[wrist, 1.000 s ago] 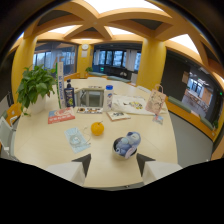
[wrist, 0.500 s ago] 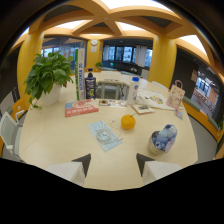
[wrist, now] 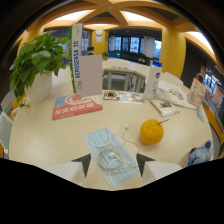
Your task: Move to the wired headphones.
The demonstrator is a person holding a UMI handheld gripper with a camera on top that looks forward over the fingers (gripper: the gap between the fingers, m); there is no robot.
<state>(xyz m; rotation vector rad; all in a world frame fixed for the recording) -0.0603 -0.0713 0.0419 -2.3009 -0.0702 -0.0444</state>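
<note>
Wired headphones [wrist: 113, 159] lie coiled on a blue face mask [wrist: 109, 154], between your gripper [wrist: 113, 164] fingertips, with the orange [wrist: 151, 132] at two o'clock. Your fingers stand wide apart, holding nothing. Approach looks nearly finished; just ease straight forward at twelve o'clock

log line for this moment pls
phase: approach | gripper: open | wired headphones: coiled on face mask, between fingertips | orange: beyond, beside mask

The gripper [wrist: 114, 164] shows two dark, pointed fingertips [wrist: 83, 163] on pale finger bodies, above a black housing across the frame's bottom.
</note>
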